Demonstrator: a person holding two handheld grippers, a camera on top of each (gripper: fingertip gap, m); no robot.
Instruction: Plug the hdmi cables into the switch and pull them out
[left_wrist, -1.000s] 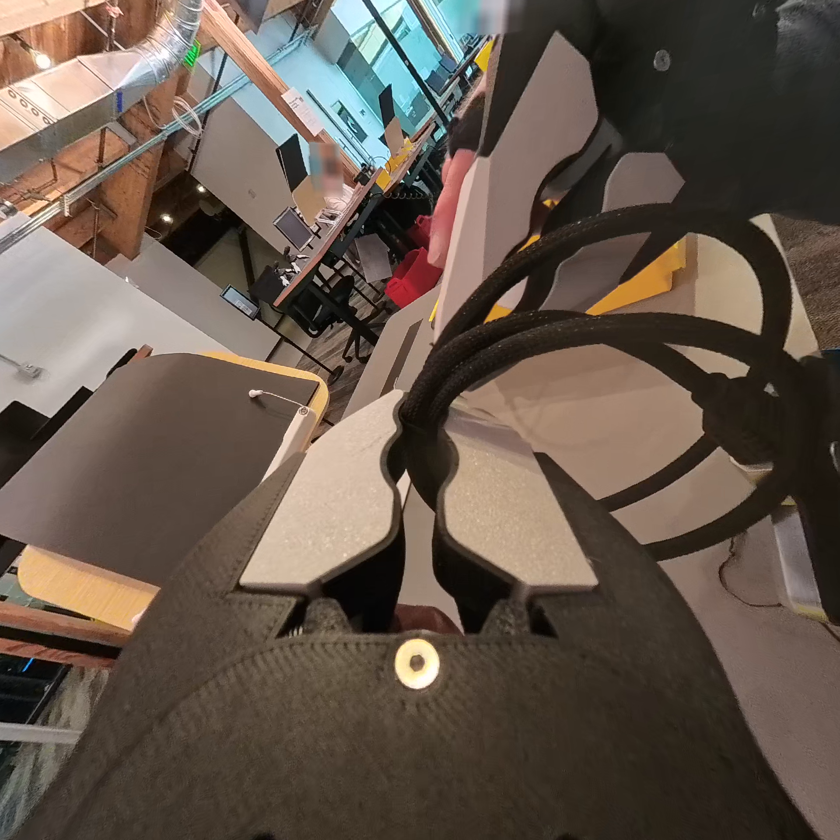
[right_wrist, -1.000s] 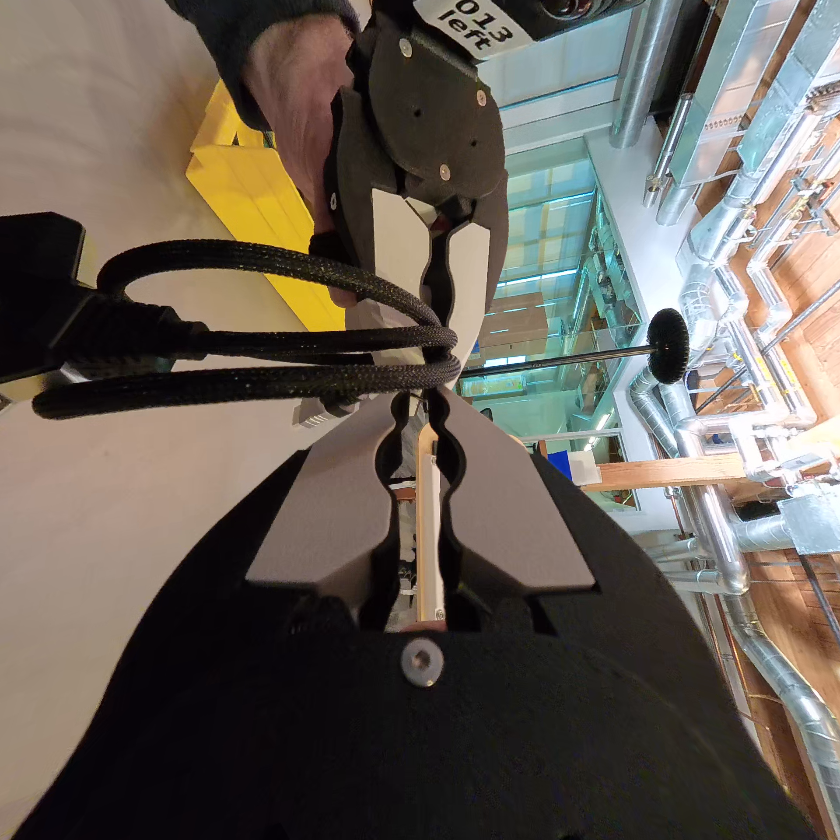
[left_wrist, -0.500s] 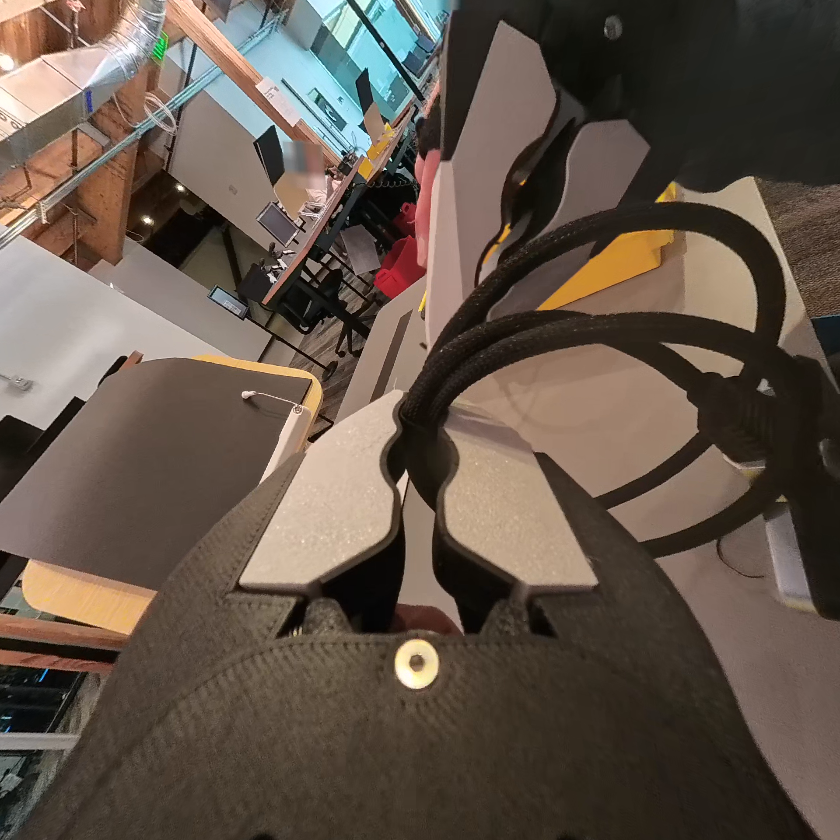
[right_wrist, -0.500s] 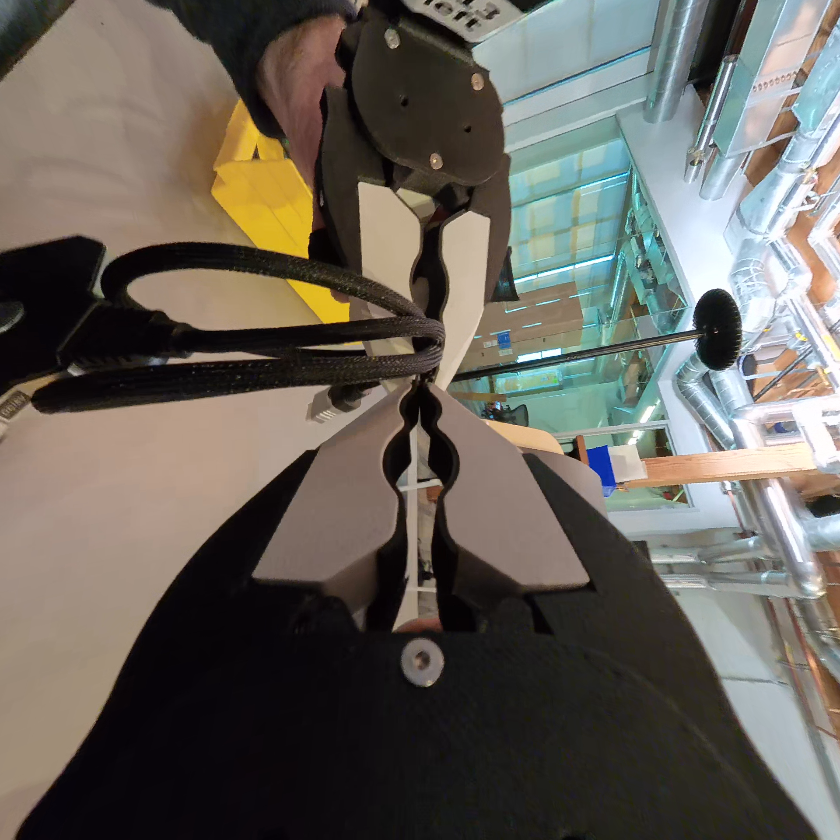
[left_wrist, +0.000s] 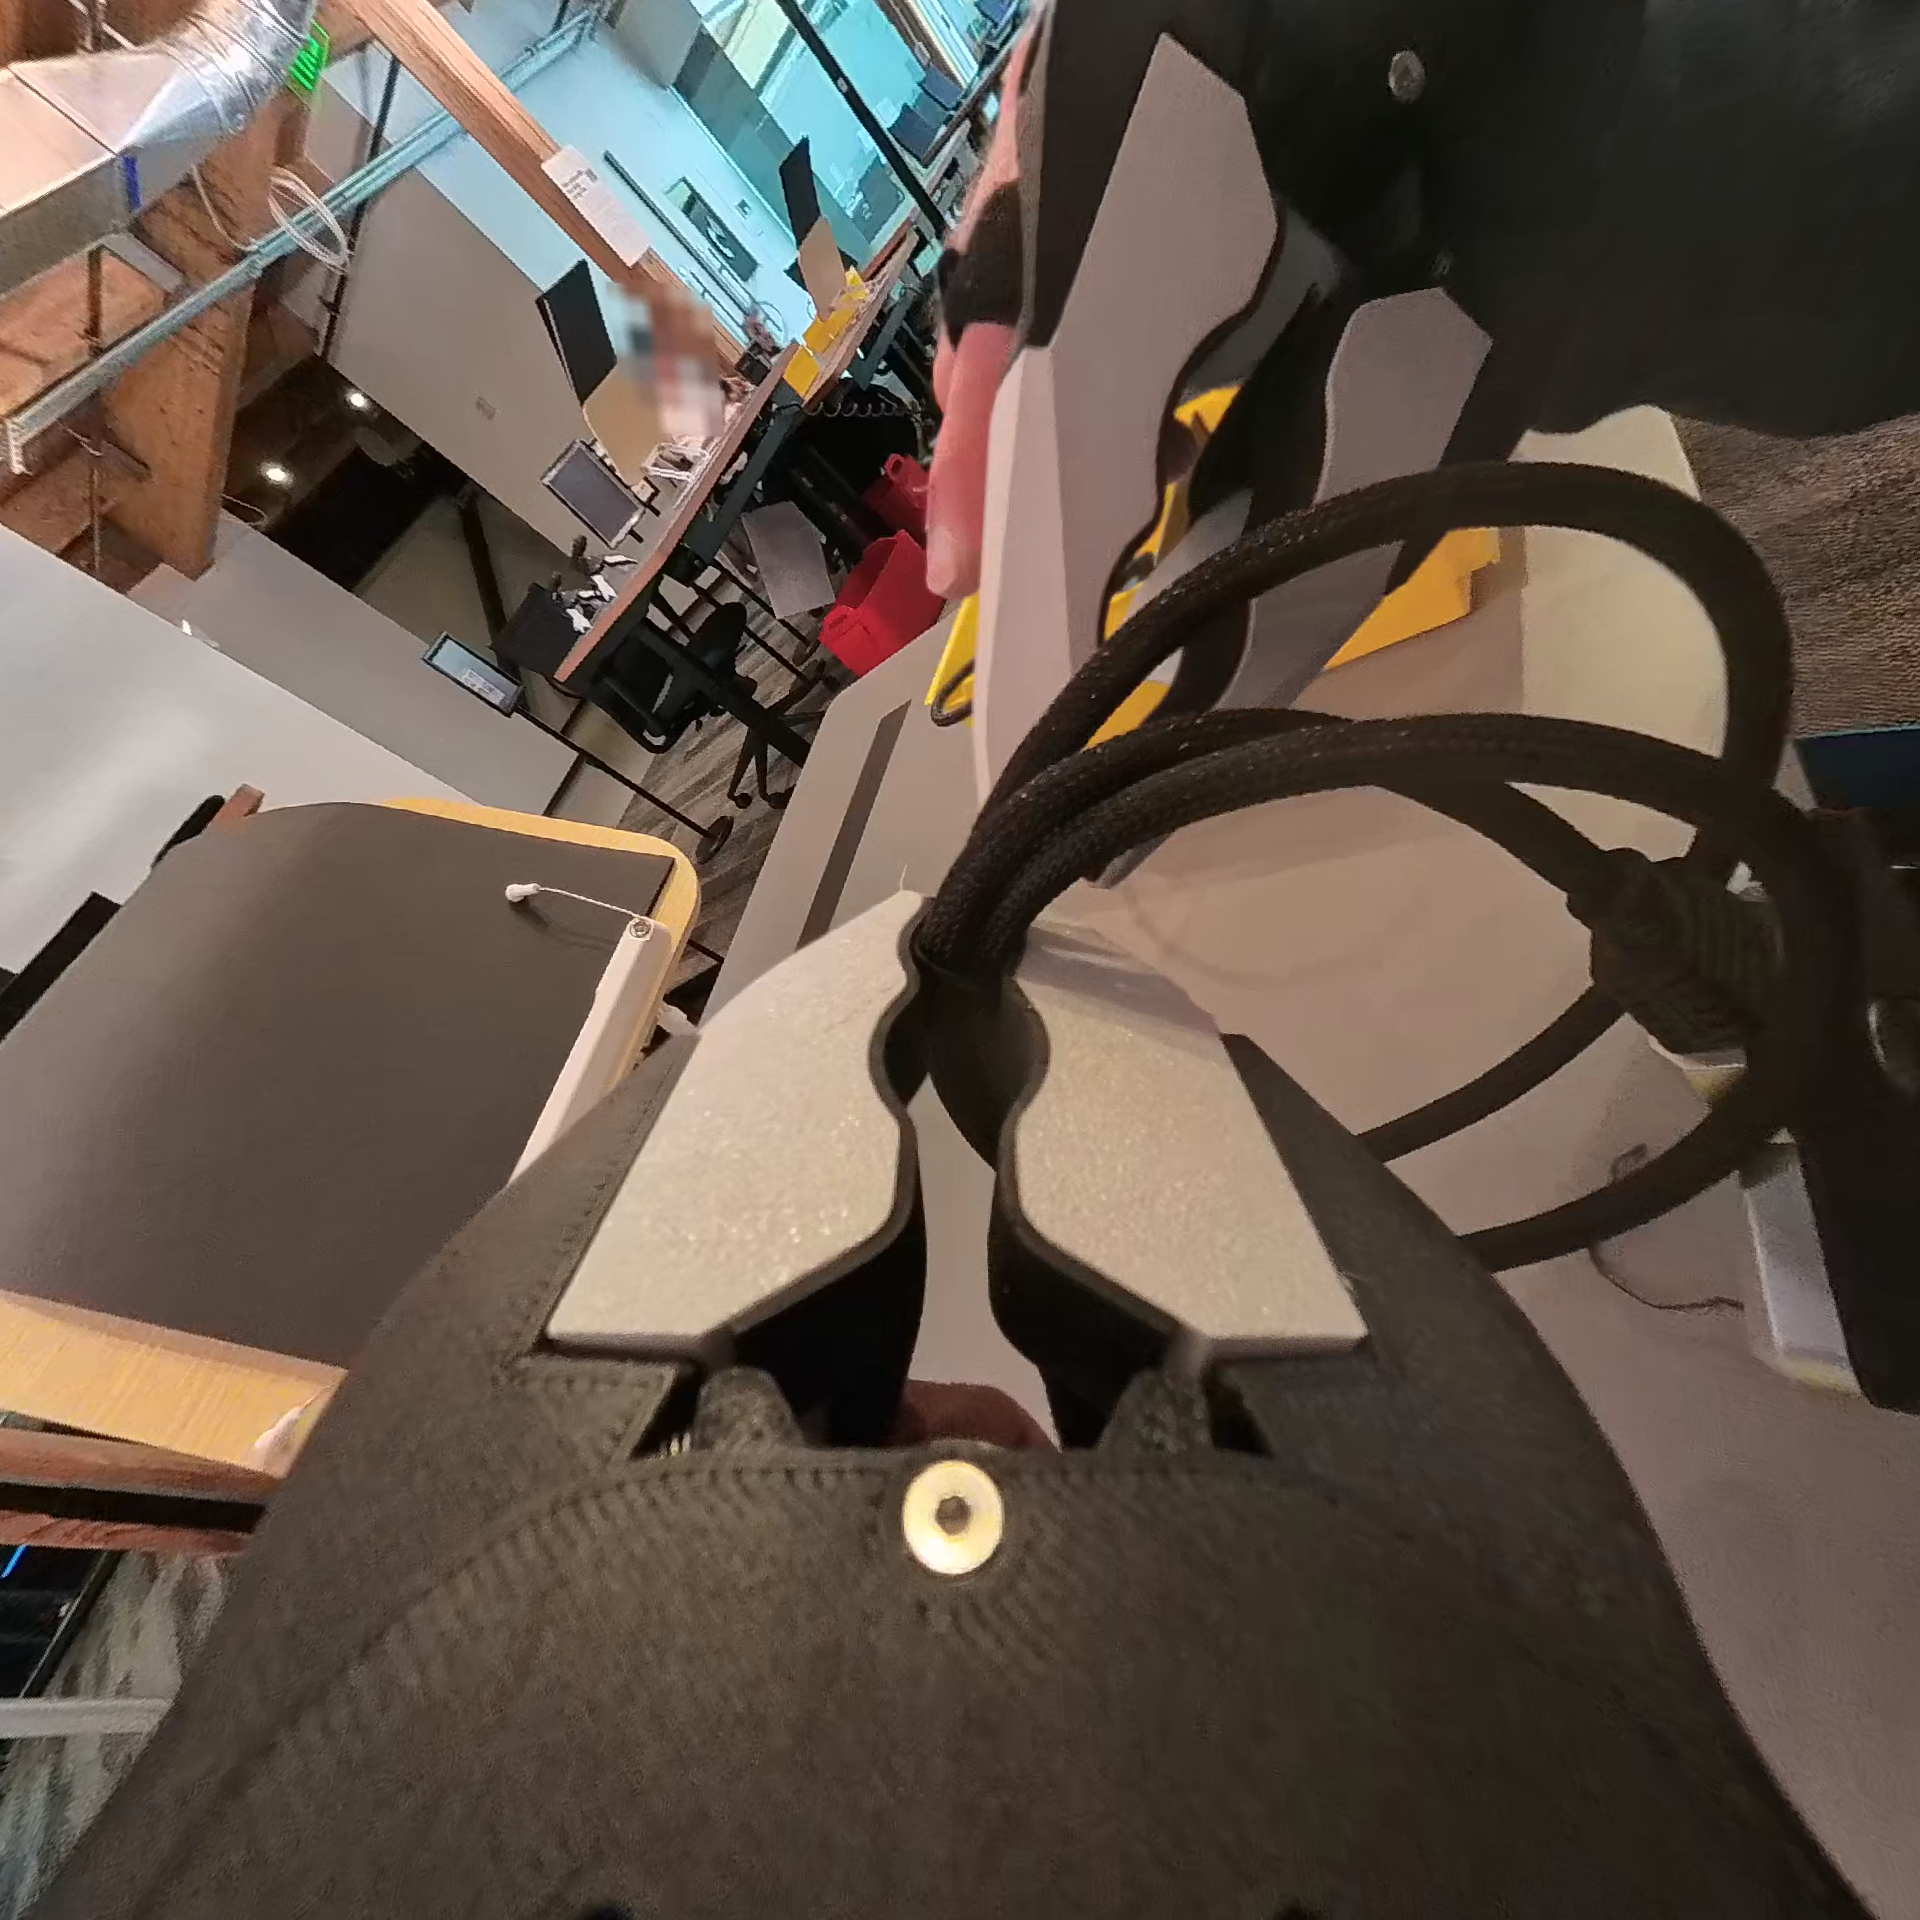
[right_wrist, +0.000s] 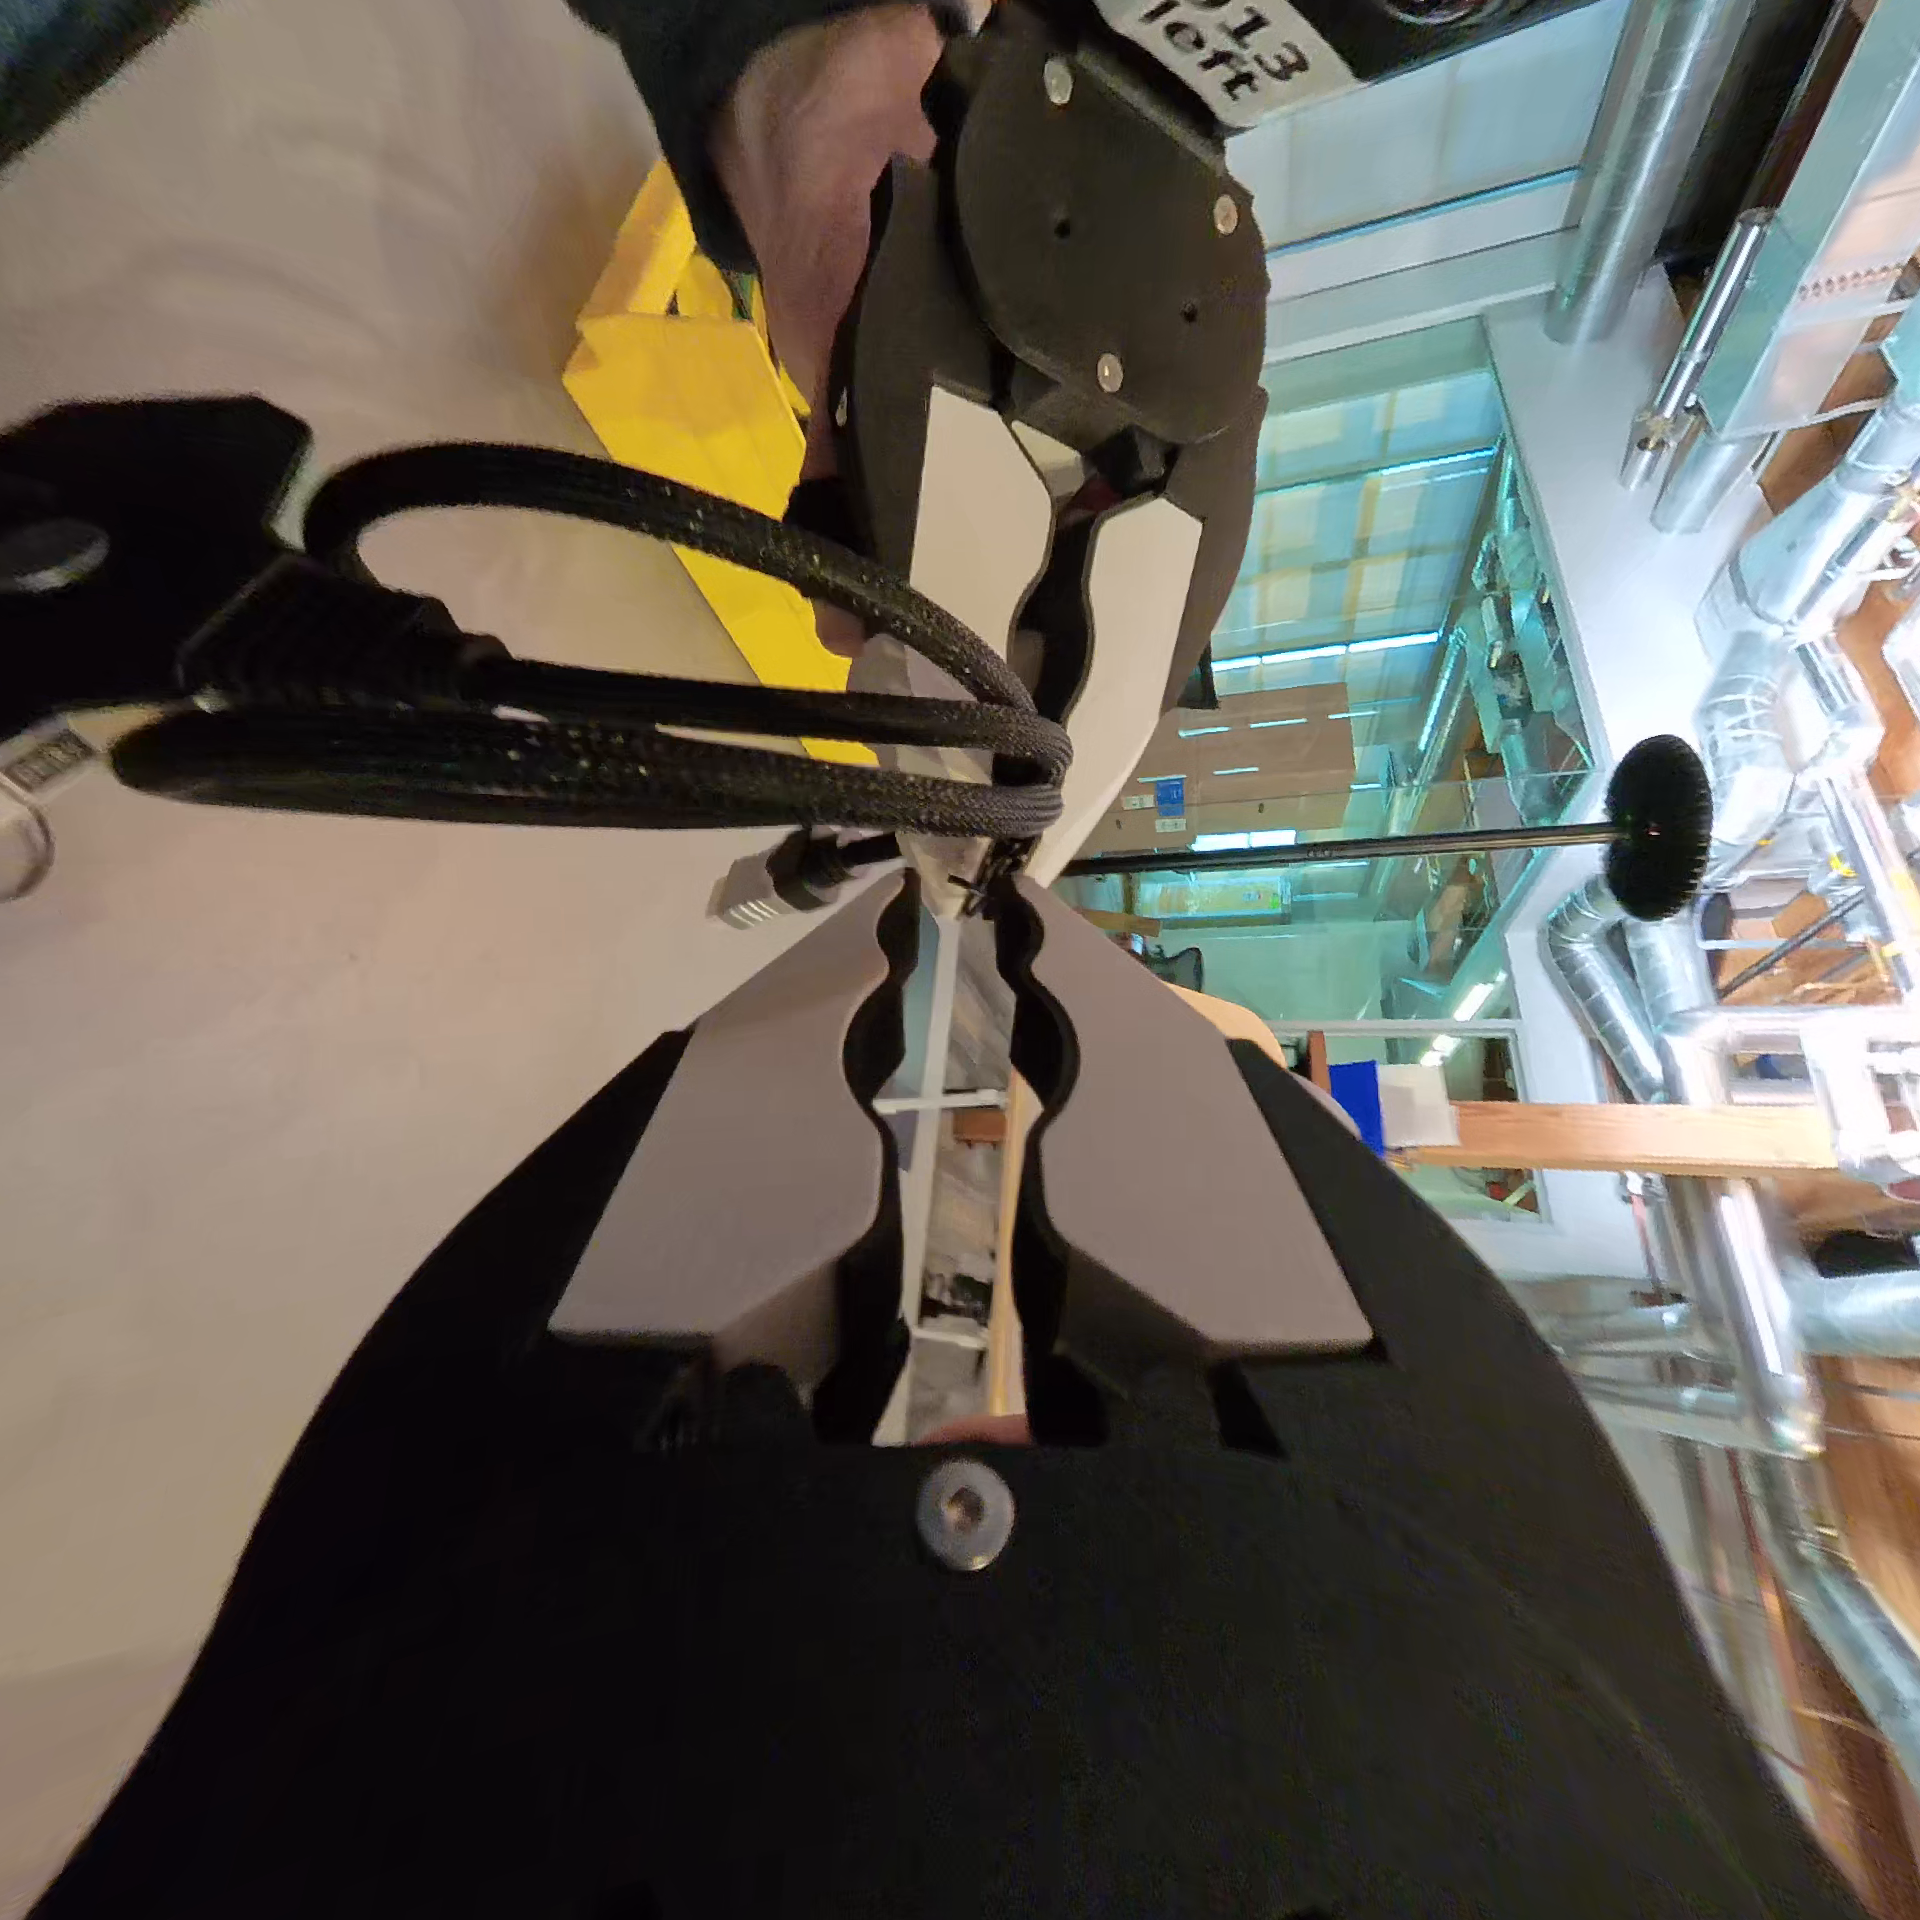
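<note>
My left gripper (left_wrist: 961, 935) is shut on a bundle of black braided HDMI cables (left_wrist: 1351, 748), pinched at the fingertips. The cables loop right to a black plug (left_wrist: 1662, 956) seated in the black switch (left_wrist: 1870, 1143) at the frame edge. In the right wrist view the left gripper (right_wrist: 1039, 790) hangs from above, holding the cable bundle (right_wrist: 623, 758), which runs left to the plug (right_wrist: 312, 644) and the switch (right_wrist: 125, 540). A loose silver plug (right_wrist: 764, 888) dangles under the bundle. My right gripper (right_wrist: 961, 883) sits just below the pinch point, jaws narrowly apart and empty. It also shows in the left wrist view (left_wrist: 1164, 727).
A yellow block (right_wrist: 707, 416) lies on the pale table (right_wrist: 312, 1091) behind the cables; it also shows in the left wrist view (left_wrist: 1434, 582). A hand (right_wrist: 810, 208) holds the left gripper. Office desks and ceiling ducts fill the background. The tips of both grippers are at nearly the same place.
The right gripper's jaws, nearly shut half a second ago, have parted a little. The left gripper stays shut on the cables; the two grippers remain tip to tip.
</note>
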